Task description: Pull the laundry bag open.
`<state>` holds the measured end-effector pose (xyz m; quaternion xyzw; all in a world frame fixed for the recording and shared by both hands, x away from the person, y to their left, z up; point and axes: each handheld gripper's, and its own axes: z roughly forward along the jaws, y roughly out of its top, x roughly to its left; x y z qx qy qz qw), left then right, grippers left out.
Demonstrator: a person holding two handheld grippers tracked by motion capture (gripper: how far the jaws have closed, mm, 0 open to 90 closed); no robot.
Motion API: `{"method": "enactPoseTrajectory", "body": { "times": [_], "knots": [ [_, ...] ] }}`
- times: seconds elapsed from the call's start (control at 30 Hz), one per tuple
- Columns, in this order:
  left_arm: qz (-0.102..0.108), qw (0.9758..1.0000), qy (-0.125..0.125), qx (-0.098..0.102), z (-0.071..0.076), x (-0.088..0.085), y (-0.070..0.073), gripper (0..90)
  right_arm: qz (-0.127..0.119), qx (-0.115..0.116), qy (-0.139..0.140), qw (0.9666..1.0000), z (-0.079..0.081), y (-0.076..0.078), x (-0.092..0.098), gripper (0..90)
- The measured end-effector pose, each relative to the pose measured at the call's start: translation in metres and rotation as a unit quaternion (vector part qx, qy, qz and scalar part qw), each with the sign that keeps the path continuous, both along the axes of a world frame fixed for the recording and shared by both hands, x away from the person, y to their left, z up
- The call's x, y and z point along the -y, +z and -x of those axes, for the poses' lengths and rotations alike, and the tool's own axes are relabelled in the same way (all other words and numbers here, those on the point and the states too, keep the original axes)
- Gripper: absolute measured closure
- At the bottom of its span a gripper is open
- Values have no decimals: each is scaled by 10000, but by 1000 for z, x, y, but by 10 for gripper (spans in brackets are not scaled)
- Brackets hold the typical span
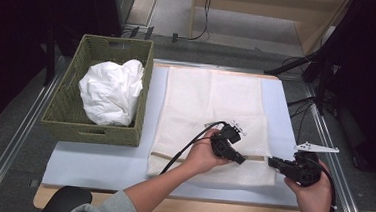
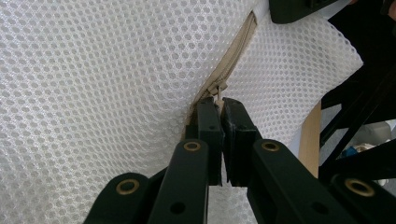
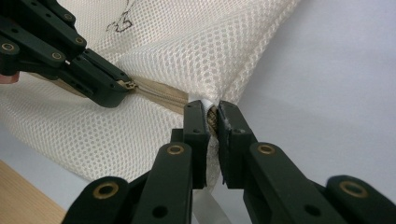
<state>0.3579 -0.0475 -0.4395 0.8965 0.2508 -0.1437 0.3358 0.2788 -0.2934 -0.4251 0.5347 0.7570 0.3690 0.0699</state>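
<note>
A pale blue mat (image 1: 97, 162) is being used as the work surface on the wooden table (image 1: 178, 209), and most of its middle and right part is being covered by a large cream mesh laundry bag (image 1: 211, 105), which is lying flat with its long side running away from the person. To the left of the bag, just beside its edge, a woven green basket (image 1: 62, 112) is being occupied by a crumpled white cloth (image 1: 111, 91).

Across the near end of the mesh bag, a beige zipper (image 1: 255, 158) is being shown as a thin band running from side to side. In the left gripper view it is seen as a tan seam (image 2: 236, 56) between two swells of netting.

The left gripper (image 1: 241, 161) is being held over the bag, near the right half of the zipper line; its jaws are being kept closed on the small metal zipper pull (image 2: 218, 91), which is being pinched between the pads. In the right gripper view the same pull (image 3: 128, 85) is seen at the tips of that gripper.

The right gripper (image 1: 271, 162) is being held at the bag's near right edge, and its jaws are being kept clamped on the mesh and the zipper end (image 3: 212, 116) at that edge, with the fabric being bunched upward between them.
</note>
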Motion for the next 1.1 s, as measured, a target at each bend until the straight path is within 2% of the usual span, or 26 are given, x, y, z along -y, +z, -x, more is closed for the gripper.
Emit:
{"method": "enactPoseTrajectory", "body": {
  "times": [0.17, 0.27, 0.3, 0.37, 0.5, 0.57, 0.77, 1.1],
  "knots": [
    [70, 9999, 75, -73, 0, -1, -3, 881, 29, 5, 14, 10000, 0, 0, -2, 843],
    [-104, 9999, 94, 2, 1, -2, -3, 882, 98, 39, -22, 9999, 0, 1, -2, 847],
    [-99, 9999, 102, 9, 0, -5, -3, 882, 174, 89, -58, 9998, 1, 2, -2, 848],
    [-81, 9998, 153, -37, 0, -10, -3, 882, 103, 74, -101, 9999, 0, 2, 1, 847],
    [-121, 9999, 99, 60, 2, -23, -3, 881, 74, -8, -98, 9999, -1, 0, 1, 846],
    [-42, 9999, 145, -20, 1, -27, -5, 881, 75, -17, -89, 9999, -1, -1, 0, 846],
    [-66, 9999, 121, 62, 4, -27, -4, 881, 88, -68, -69, 9999, -2, -2, -1, 844],
    [-18, 9999, 158, 42, 4, -28, -4, 881, 55, -84, -51, 9999, -3, -3, 0, 843]
  ]
}}
